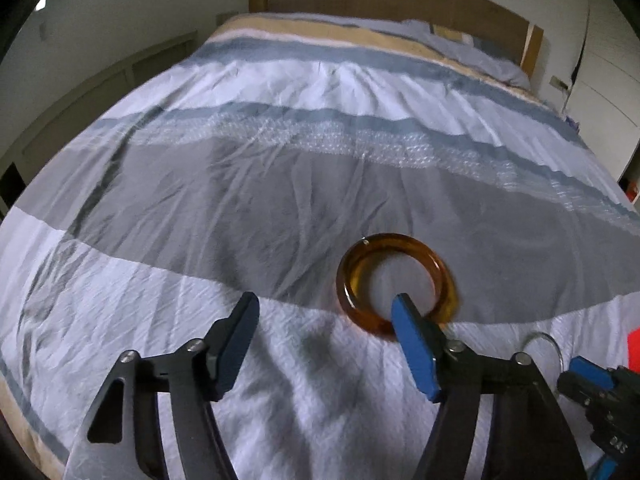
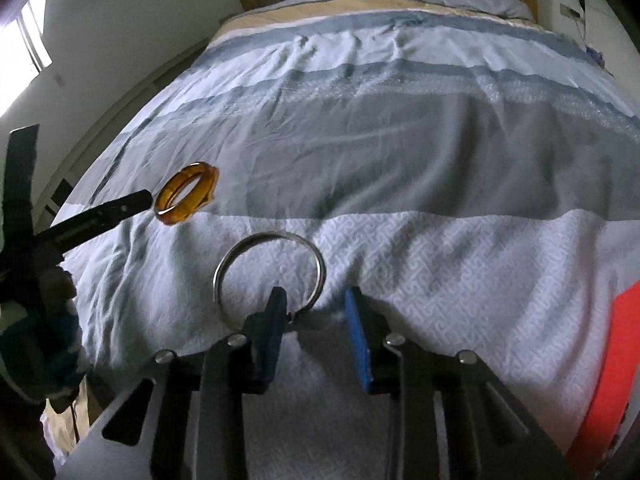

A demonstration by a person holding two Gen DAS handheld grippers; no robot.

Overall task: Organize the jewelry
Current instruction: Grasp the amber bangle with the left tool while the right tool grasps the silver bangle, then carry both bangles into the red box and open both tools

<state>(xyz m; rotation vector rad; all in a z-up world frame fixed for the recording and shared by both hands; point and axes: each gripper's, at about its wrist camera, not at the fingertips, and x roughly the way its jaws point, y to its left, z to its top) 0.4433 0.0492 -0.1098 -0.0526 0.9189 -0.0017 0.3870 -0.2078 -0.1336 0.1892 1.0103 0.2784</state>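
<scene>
Above the bed (image 1: 280,184), each tool carries a bangle hooked on one finger, jaws apart. Left tool (image 1: 324,344): the right-hand blue finger (image 1: 412,348) passes through the amber bangle (image 1: 396,284), which hangs from it over the striped quilt; nothing is clamped. Right tool (image 2: 316,332): the left-hand finger (image 2: 272,332) threads the silver bangle (image 2: 269,276), jaws likewise parted. A red item (image 2: 612,364) lies at the right edge of the quilt; what it is cannot be told. Judged step: carrying both bangles to a storage place. For a sound carry, keep each loaded finger tilted upward so the hoop rests against its root, move slowly, and avoid closing, which might flick the hoop off.
</scene>
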